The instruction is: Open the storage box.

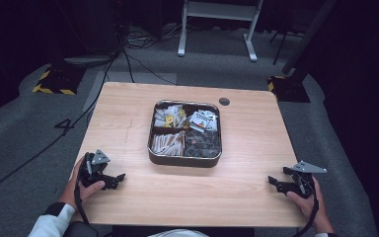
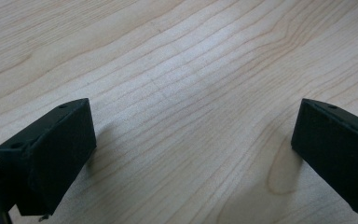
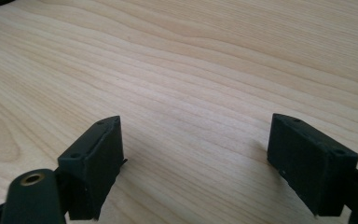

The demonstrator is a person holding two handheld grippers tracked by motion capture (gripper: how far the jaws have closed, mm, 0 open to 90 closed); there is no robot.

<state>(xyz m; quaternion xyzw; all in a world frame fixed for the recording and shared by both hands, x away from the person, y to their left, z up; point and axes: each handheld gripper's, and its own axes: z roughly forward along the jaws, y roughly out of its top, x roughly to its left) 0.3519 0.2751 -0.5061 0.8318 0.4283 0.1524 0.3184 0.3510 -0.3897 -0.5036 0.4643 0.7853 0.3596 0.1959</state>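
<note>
Tray (image 1: 184,160), metal, four compartments filled with packets and sticks, is seen at the middle of the wooden table (image 1: 246,148), well clear of every edge, with bare wood on all sides. The left gripper (image 1: 120,178) is held at the near left corner, the right gripper (image 1: 271,183) at the near right edge, both well apart from the tray. Jaws of each are spread wide over bare wood, nothing gripped. A dark round grommet (image 1: 224,101) is noted just beyond the tray.

printed packets (image 1: 203,120) in tray, lettering too small to read
</note>
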